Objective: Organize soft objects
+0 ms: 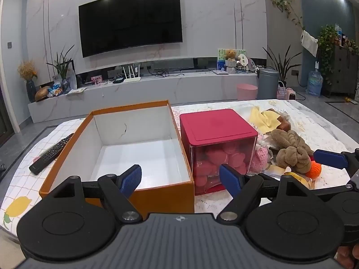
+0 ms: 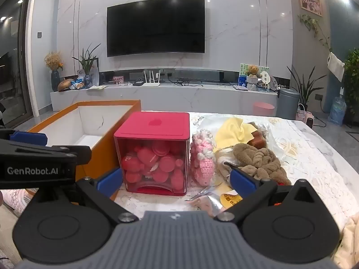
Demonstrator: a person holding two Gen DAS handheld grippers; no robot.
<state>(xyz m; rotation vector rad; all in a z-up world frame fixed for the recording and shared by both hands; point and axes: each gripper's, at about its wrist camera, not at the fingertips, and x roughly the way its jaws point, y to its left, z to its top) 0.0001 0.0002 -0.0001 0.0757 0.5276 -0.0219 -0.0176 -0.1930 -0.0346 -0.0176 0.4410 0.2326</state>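
An open orange box (image 1: 139, 192) with a white, empty inside stands on the table; it also shows in the right wrist view (image 2: 101, 157). A red cube container (image 1: 217, 134) (image 2: 154, 130) full of red pieces stands to its right. Right of that lie soft things: a pink crochet piece (image 2: 203, 159), a brown plush toy (image 1: 291, 154) (image 2: 258, 161), a yellow cloth (image 2: 231, 130) and an orange crochet ball (image 1: 314, 171). My left gripper (image 1: 180, 180) is open over the box's near edge. My right gripper (image 2: 177, 180) is open in front of the red container.
A black remote (image 1: 51, 154) lies left of the box. A clear wrapper and a yellow tag (image 2: 228, 198) lie near the right gripper. The table (image 2: 314, 168) has a patterned cloth. A TV unit and wall TV stand behind.
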